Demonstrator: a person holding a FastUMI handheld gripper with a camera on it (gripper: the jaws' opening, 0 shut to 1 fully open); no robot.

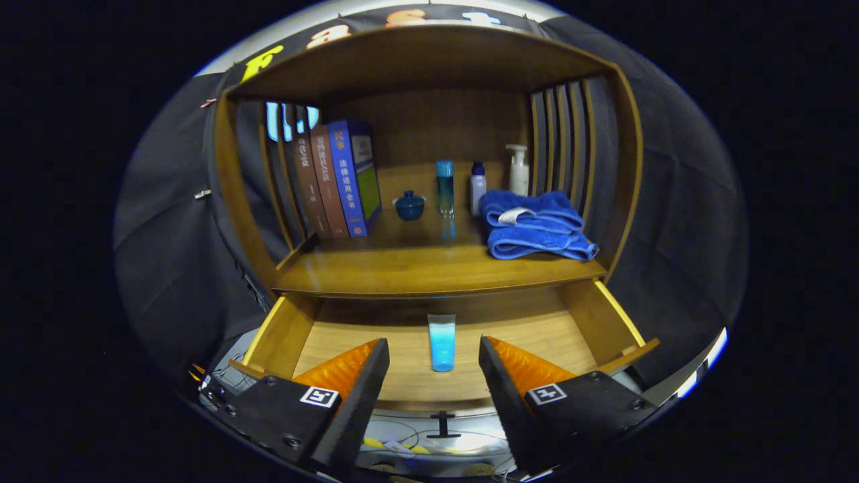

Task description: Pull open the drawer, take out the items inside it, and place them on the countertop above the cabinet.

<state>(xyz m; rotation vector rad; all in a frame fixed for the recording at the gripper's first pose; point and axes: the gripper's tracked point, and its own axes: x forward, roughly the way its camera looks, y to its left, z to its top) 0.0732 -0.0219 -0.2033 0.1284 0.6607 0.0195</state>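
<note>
At the upper left, three books (335, 178) with writing too small to read stand on the surface (429, 268). Low in the middle, the tool (433, 362) is wide apart, holding nothing. The blue tube (441, 342) lies in the open drawer (537, 329), between its fingers.

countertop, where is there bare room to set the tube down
The countertop's front strip is bare, from the books across to the folded towels. Its back is crowded: lidded pot, three bottles. The tube lies in the open drawer, just ahead of the open tongs.
</note>
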